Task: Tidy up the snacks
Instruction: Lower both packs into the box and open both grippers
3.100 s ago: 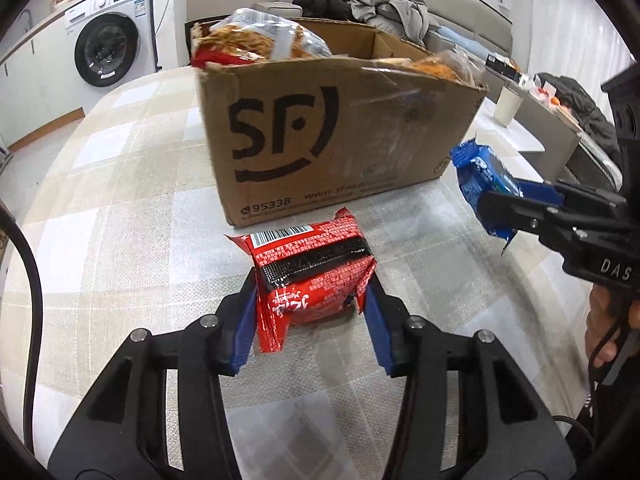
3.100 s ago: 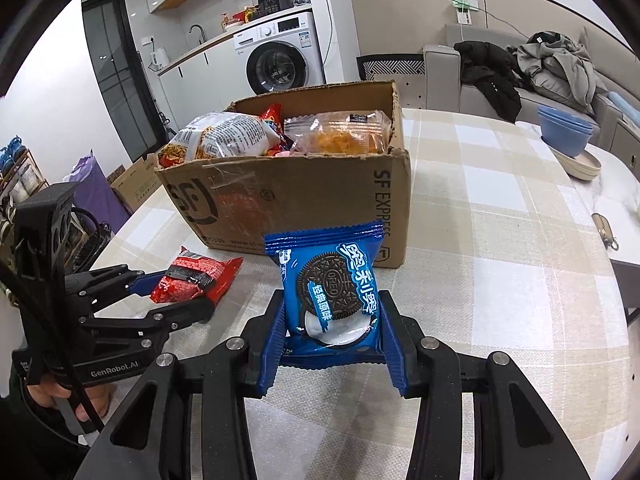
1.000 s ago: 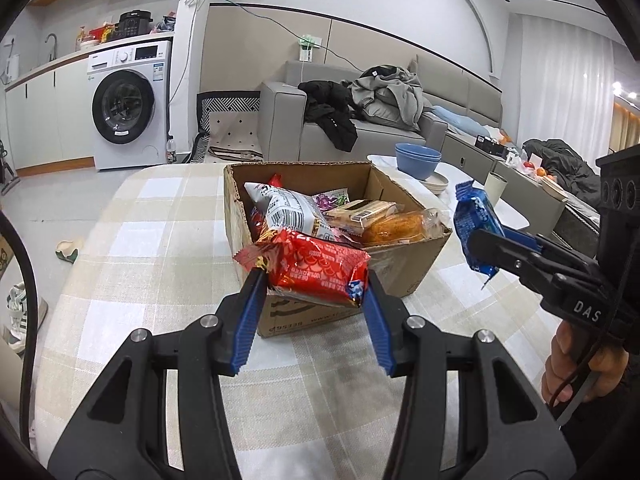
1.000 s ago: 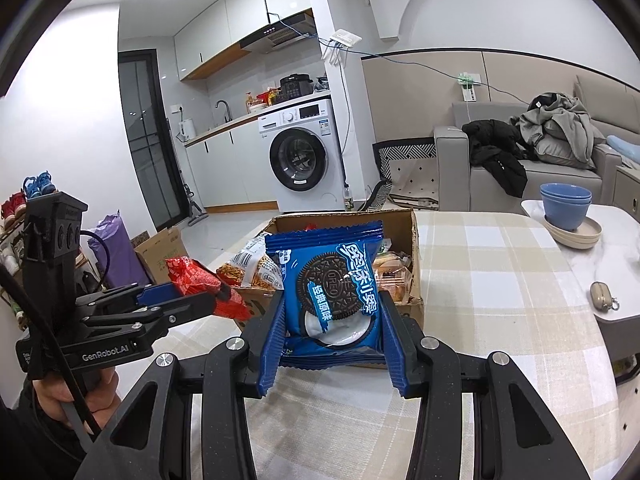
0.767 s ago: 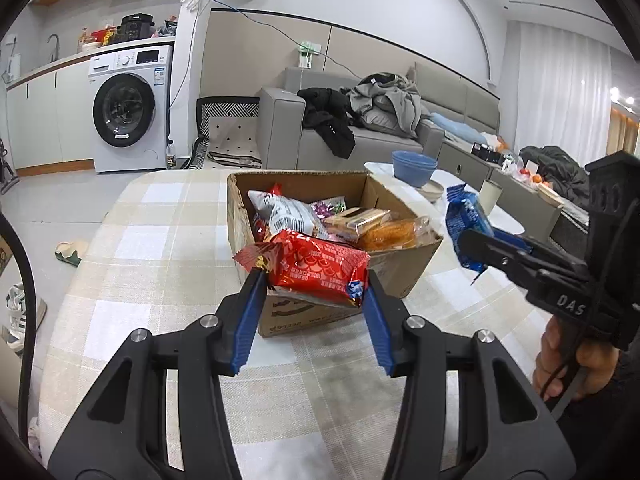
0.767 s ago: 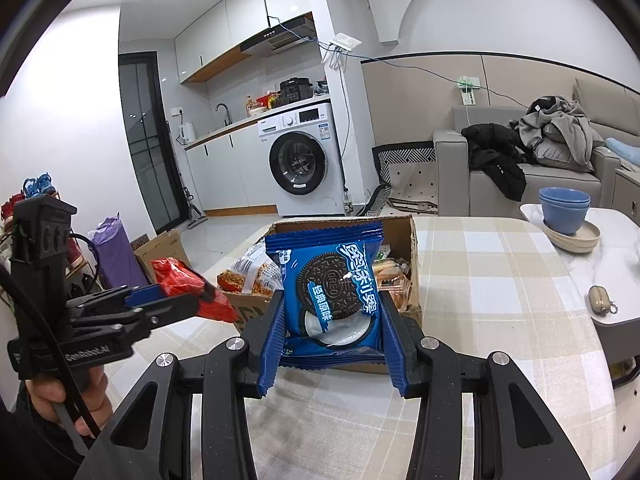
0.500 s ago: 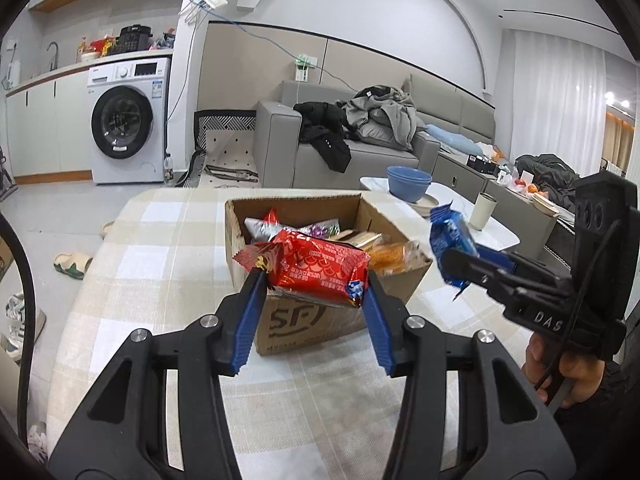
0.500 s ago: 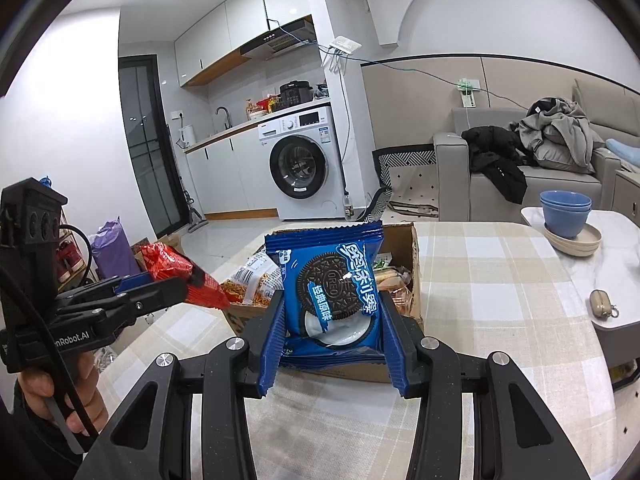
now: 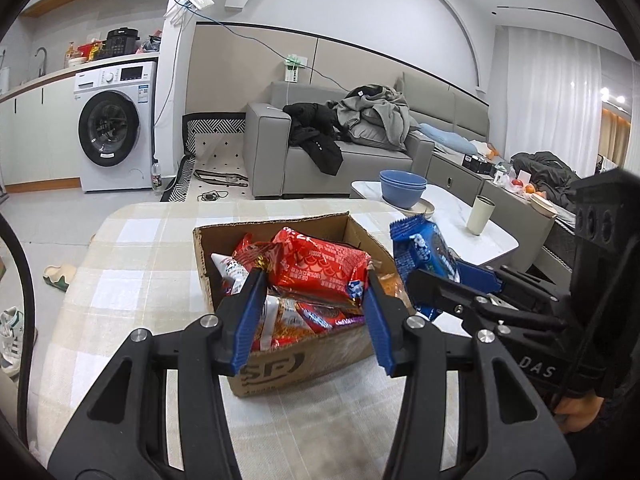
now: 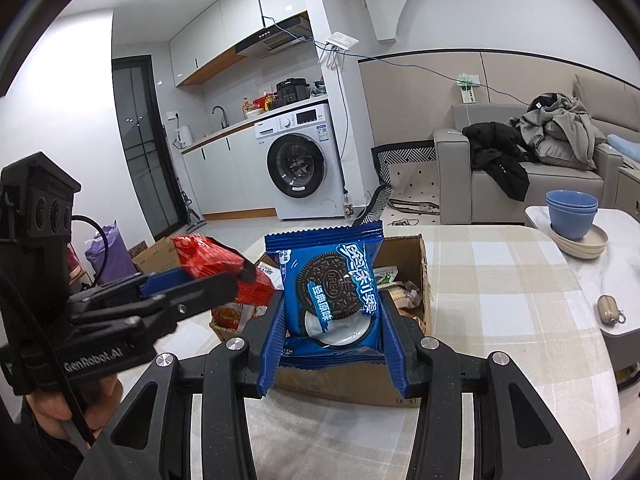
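Note:
My left gripper (image 9: 314, 288) is shut on a red snack packet (image 9: 316, 266), held in the air above the open cardboard box (image 9: 276, 368). The box holds several snack bags and stands on the checked table (image 9: 132, 256). My right gripper (image 10: 332, 320) is shut on a blue Oreo packet (image 10: 332, 280), upright between its blue pads, just in front of the same box (image 10: 360, 384). In the left wrist view the right gripper (image 9: 416, 276) with the Oreo packet (image 9: 420, 248) hangs beside the box's right side. In the right wrist view the left gripper (image 10: 248, 276) with the red packet (image 10: 216, 264) is at left.
A side table (image 9: 460, 220) to the right carries blue bowls (image 9: 402, 188) on a plate and a cup (image 9: 480, 214). A small pouch (image 10: 610, 308) lies at that table's edge. A sofa with clothes and a washing machine stand behind. Slippers and shoes lie on the floor at left.
Both grippers have risen with their packets. The box now sits lower in both views, with more of its contents showing under the red packet. The right gripper has come closer to the left.

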Tool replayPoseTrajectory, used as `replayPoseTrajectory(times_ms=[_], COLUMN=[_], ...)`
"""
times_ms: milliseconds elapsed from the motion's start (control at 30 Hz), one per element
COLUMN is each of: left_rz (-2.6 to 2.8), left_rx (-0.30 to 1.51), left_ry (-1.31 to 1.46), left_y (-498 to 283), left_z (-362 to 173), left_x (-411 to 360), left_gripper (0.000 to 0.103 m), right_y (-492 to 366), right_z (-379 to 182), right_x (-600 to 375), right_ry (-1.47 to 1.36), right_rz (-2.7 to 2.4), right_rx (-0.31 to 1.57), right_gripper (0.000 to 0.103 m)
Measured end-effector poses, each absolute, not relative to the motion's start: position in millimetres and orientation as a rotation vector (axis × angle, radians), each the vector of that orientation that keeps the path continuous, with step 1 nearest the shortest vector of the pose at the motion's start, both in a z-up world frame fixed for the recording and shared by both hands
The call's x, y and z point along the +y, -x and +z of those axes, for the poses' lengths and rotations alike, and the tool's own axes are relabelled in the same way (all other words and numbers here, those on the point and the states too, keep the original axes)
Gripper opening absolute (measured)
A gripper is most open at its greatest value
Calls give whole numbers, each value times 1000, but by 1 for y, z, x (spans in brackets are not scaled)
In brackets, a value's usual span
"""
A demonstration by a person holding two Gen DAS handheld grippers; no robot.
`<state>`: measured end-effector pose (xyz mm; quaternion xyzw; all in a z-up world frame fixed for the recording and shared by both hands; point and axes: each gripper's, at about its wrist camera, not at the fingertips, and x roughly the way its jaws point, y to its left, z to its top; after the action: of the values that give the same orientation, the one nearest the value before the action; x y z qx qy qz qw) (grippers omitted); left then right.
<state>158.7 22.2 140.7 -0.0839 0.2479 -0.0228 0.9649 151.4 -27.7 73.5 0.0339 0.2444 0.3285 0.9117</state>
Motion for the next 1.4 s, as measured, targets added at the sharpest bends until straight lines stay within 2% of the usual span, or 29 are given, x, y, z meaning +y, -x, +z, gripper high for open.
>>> replayPoseTrajectory(times_ms=[1000, 1100, 1167, 1233, 1267, 1300, 1400], left_rz=[-7, -9, -15, -1, 13, 24, 28], left_rx=[613, 627, 625, 614, 610, 607, 611], left_ry=[153, 148, 144, 134, 128, 129, 154], left_y=[-267, -270, -268, -263, -260, -257, -249], left_z=[97, 95, 96, 97, 98, 99, 99], left_x=[41, 39, 36, 36, 35, 36, 40], left_gripper=[46, 51, 64, 73, 82, 85, 94], right_y=[-204, -200, -199, -196, -195, -192, -186], right_z=[60, 61, 61, 62, 63, 64, 66], right_x=[-11, -17, -20, -24, -27, -32, -41], right_ry=[-43, -48, -45, -48, -55, -65, -84], right_rz=[652, 642, 634, 613, 603, 595, 596], right_rx=[590, 580, 582, 577, 568, 558, 541], right_gripper=[45, 54, 64, 83, 87, 93, 96])
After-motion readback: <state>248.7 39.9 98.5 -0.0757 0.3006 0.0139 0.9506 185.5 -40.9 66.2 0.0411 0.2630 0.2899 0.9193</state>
